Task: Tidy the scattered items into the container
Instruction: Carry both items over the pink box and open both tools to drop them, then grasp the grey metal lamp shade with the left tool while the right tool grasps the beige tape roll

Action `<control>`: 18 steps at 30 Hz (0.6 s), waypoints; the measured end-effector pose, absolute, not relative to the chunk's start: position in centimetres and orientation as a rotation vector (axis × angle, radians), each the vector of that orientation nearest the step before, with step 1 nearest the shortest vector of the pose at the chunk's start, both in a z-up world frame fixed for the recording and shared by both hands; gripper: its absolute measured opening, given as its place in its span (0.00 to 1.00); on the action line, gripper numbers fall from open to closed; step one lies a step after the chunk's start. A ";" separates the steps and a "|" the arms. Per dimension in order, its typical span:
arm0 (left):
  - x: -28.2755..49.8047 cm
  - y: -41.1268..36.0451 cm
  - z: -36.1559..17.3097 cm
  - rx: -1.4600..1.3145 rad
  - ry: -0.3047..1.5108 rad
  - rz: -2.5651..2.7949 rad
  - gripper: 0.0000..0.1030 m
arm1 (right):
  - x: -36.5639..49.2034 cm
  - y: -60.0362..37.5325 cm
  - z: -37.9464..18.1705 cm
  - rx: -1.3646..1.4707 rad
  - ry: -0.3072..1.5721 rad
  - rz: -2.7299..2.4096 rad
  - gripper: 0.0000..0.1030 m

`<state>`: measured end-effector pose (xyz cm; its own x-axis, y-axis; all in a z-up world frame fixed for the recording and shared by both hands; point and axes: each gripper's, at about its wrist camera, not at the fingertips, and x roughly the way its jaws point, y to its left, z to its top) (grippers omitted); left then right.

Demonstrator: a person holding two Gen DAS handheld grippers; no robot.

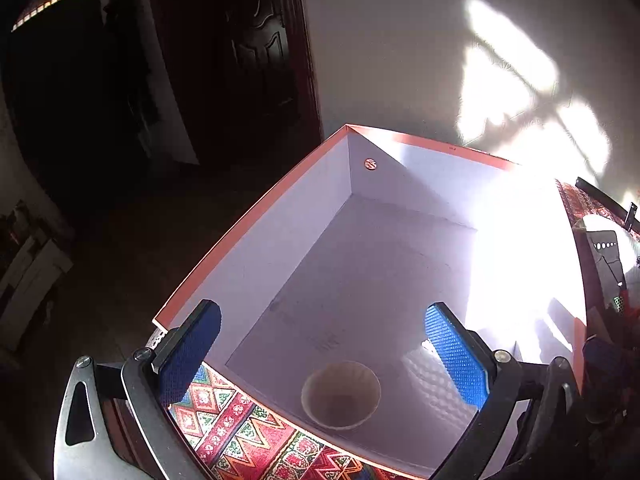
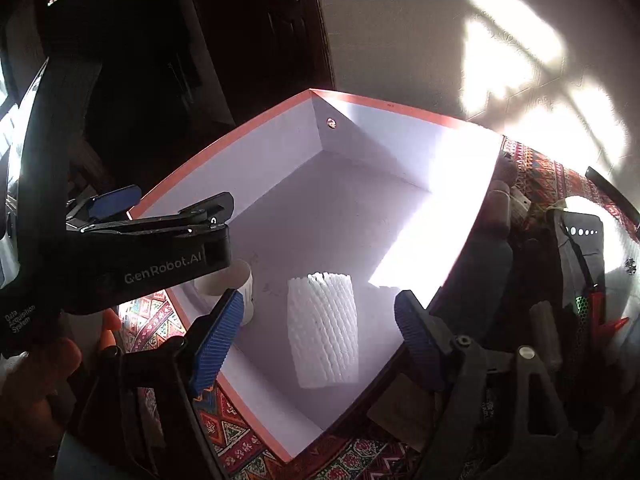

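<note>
The container is a white box with an orange rim [image 1: 256,216], also in the right wrist view [image 2: 224,148]. A white paper cup [image 1: 340,394] stands upright inside near the box's near left wall; in the right wrist view the cup [image 2: 234,280] is partly hidden behind the left gripper body. A white foam net sleeve [image 2: 326,336] lies on the box floor. My left gripper [image 1: 320,356] is open and empty above the cup. My right gripper [image 2: 316,334] is open and empty above the foam sleeve.
The box sits on a red patterned cloth [image 1: 240,428]. To the right of the box lie a black phone [image 2: 580,248], brown cylindrical items [image 2: 500,216] and other dark clutter. A wall with sun patches stands behind; a dark doorway is at the left.
</note>
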<state>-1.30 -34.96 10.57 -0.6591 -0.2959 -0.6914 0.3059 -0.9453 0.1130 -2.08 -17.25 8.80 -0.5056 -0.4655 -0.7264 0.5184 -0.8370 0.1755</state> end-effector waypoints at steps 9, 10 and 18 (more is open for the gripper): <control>0.1 -25.7 12.3 1.051 0.000 -2.889 1.00 | 2.0 0.2 13.9 0.922 -0.196 -2.639 0.84; 0.0 -23.8 11.9 1.092 -0.023 -2.923 1.00 | 2.0 2.2 13.7 0.939 -0.238 -2.670 0.84; 1.4 -9.0 7.0 1.463 -0.228 -3.093 1.00 | 2.1 12.3 9.4 1.209 -0.624 -2.708 0.84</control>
<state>1.40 -9.03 6.95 -0.6024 0.2005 -0.7726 -0.3118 -0.9502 -0.0036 2.11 12.33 9.44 -0.6764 -0.2627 -0.6881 -0.0648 -0.9094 0.4108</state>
